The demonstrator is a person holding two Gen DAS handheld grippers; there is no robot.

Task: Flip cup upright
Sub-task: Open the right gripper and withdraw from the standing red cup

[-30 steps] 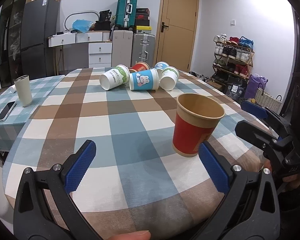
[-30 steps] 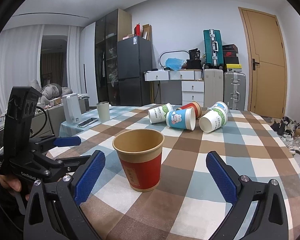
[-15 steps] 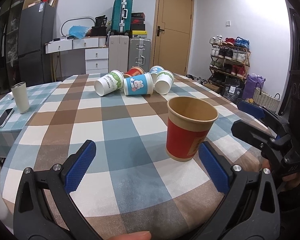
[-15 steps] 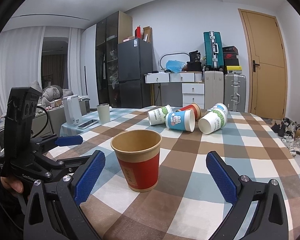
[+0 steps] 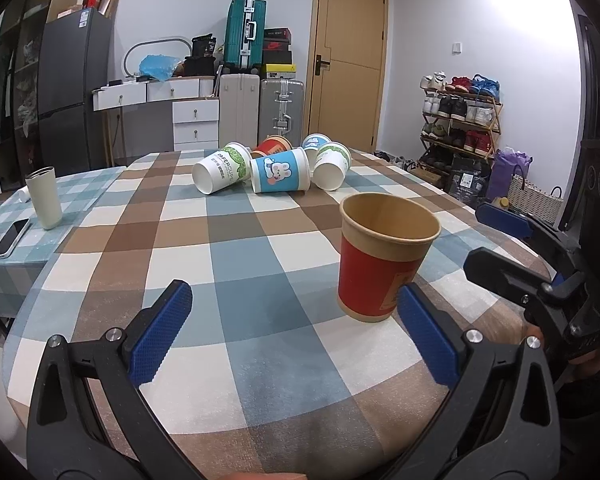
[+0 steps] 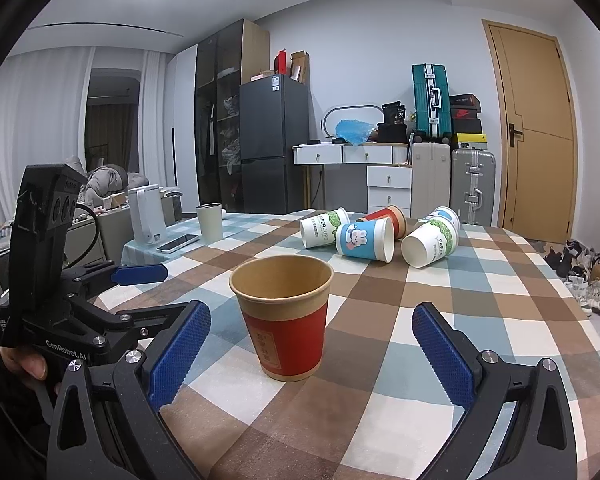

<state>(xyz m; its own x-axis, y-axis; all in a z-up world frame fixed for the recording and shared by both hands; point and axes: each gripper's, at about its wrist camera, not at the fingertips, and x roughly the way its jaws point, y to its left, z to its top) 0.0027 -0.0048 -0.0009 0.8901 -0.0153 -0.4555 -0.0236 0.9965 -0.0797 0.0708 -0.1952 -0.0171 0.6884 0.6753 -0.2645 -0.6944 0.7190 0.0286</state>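
both cameras sit low at the near edge of the checked table [image 5: 260, 248], each looking forward between its own blue pads, the left view facing the door and shoe rack, the right view facing the fridge and curtains, and both share the close red cup [image 5: 384, 256] [image 6: 286, 316] and the far pile of cups [image 5: 268, 168] [image 6: 380, 236].

checked table [image 5: 260, 248] | red cup [image 5: 384, 256] upright, near edge | five cups [image 5: 278, 170] on sides, far end

Checked tablecloth [image 5: 236, 248] covers table. Far side: five paper cups on their sides, clustered, bunny cup [image 5: 281, 170] in middle. Far left: tumbler [image 5: 44, 197] upright, phone [image 5: 11, 237] flat beside it, white kettle [image 6: 147, 219]. Beyond: fridge [image 6: 273, 142], suitcases, door [image 5: 348, 84], shoe rack [image 5: 460, 116].
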